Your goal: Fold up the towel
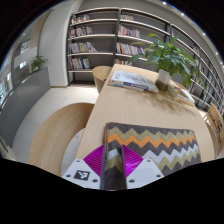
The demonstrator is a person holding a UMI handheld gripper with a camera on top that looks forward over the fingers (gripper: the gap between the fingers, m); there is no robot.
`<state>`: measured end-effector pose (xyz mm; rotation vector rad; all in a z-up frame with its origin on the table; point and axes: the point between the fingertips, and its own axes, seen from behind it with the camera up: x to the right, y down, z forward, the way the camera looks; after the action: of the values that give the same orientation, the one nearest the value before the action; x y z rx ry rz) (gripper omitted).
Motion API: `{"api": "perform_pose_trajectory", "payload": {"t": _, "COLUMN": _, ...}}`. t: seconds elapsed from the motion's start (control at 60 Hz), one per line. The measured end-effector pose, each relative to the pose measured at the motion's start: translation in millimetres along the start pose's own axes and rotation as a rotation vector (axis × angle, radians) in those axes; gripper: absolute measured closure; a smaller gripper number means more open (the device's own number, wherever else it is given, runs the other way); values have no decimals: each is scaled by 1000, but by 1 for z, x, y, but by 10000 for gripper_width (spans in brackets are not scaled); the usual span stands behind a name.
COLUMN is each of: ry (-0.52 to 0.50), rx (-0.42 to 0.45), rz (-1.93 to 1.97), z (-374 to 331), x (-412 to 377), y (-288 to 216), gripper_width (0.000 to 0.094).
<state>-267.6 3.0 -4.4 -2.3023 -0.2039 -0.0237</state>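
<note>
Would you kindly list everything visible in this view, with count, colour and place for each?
towel: one, zigzag stripes in orange, grey and dark tones, on the table just ahead of the claw
table: one, light wood, stretching beyond the claw
books: one small stack, pale, at the table's far end
plant: one, green, beside the books
bookshelves: several, grey, filled, along the far wall
claw: one, magenta pads, shut on a towel fold

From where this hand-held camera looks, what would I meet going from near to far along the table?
Gripper fingers closed on the zigzag-patterned towel → bare light wooden tabletop → stack of papers or magazines → leafy green potted plant → bookshelves along the back wall.
</note>
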Motion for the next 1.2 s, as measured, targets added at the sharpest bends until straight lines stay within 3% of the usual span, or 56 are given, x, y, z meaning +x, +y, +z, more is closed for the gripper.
{"api": "perform_pose_trajectory", "payload": {"t": 0.05, "ry": 35, "rx": -2, "rz": -14, "z": 1, "x": 11, "y": 0, "gripper_width": 857}}
{"api": "perform_pose_trajectory", "payload": {"t": 0.3, "ry": -91, "rx": -30, "rz": 81, "z": -7, "x": 11, "y": -6, "gripper_width": 890}}
{"api": "perform_pose_trajectory", "payload": {"t": 0.567, "ry": 18, "rx": 149, "rz": 7, "z": -86, "x": 162, "y": -94, "gripper_width": 890}}
{"api": "perform_pose_trajectory", "payload": {"t": 0.683, "ry": 64, "rx": 128, "rz": 28, "z": -91, "x": 240, "y": -77, "gripper_width": 890}}
{"api": "perform_pose_trajectory", "payload": {"t": 0.783, "ry": 24, "rx": 53, "rz": 73, "z": -68, "x": 270, "y": -38, "gripper_width": 867}}
{"api": "perform_pose_trajectory", "payload": {"t": 0.85, "ry": 9, "rx": -20, "rz": 78, "z": -48, "x": 280, "y": -2, "gripper_width": 787}}
{"api": "perform_pose_trajectory", "payload": {"t": 0.933, "ry": 63, "rx": -75, "rz": 11, "z": -38, "x": 301, "y": 27, "gripper_width": 510}}
{"api": "perform_pose_trajectory", "payload": {"t": 0.967, "ry": 79, "rx": -79, "rz": -13, "z": -38, "x": 306, "y": 31, "gripper_width": 453}}
{"api": "perform_pose_trajectory", "payload": {"t": 1.2, "ry": 52, "rx": -12, "rz": -32, "z": -76, "x": 302, "y": 8, "gripper_width": 261}}
